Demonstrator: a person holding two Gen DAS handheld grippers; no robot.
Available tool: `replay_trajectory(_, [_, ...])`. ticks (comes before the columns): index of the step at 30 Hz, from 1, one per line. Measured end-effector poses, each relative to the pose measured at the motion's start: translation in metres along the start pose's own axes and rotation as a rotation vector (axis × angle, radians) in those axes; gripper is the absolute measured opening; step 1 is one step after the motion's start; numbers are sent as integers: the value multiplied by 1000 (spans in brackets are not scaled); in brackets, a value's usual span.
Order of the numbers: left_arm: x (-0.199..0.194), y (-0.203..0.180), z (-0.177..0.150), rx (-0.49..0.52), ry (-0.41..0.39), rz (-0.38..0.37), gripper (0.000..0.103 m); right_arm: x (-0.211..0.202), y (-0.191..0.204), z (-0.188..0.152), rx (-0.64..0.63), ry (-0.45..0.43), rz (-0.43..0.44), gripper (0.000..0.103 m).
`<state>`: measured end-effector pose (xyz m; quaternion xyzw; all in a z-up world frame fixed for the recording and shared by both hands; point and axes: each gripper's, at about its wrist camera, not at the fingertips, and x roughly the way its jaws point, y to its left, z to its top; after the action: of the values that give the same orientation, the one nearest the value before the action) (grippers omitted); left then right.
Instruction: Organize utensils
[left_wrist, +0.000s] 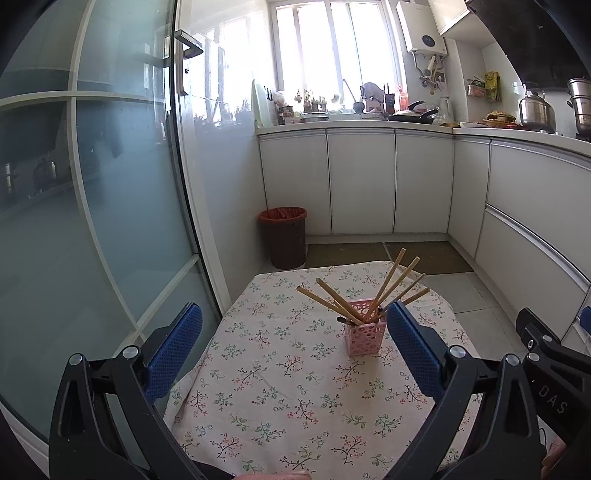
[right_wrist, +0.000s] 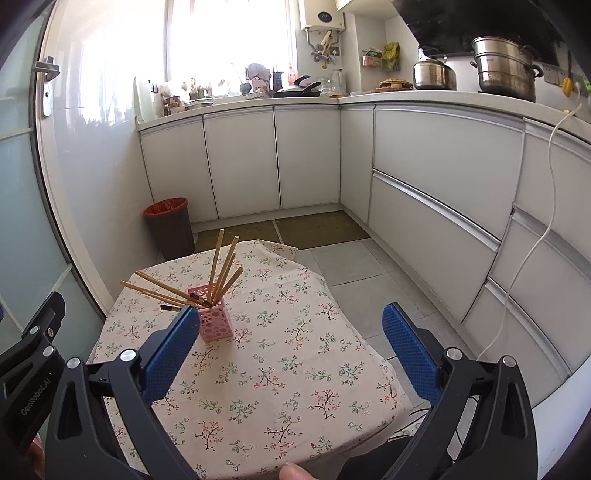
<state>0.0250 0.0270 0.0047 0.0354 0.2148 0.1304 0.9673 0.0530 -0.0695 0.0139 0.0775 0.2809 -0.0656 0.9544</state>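
Left wrist view: the pink holder (left_wrist: 364, 329) filled with chopsticks (left_wrist: 388, 282) is seen on the cloth-covered surface (left_wrist: 280, 387), ahead of the left gripper (left_wrist: 294, 347), nearer its right finger. Both the left gripper and the right gripper (right_wrist: 291, 345) are held wide apart, empty.

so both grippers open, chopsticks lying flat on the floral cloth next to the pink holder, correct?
Not quite. The chopsticks aren't flat on the floral cloth: they stand fanned out inside the pink holder, as the left wrist view shows. The rest holds: left gripper and right gripper are both open and empty.
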Motion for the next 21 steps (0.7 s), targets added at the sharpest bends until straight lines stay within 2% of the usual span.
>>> replay_trajectory(21, [-1, 1, 0, -10, 6, 0, 96, -3, 0, 0, 1, 7, 14, 96])
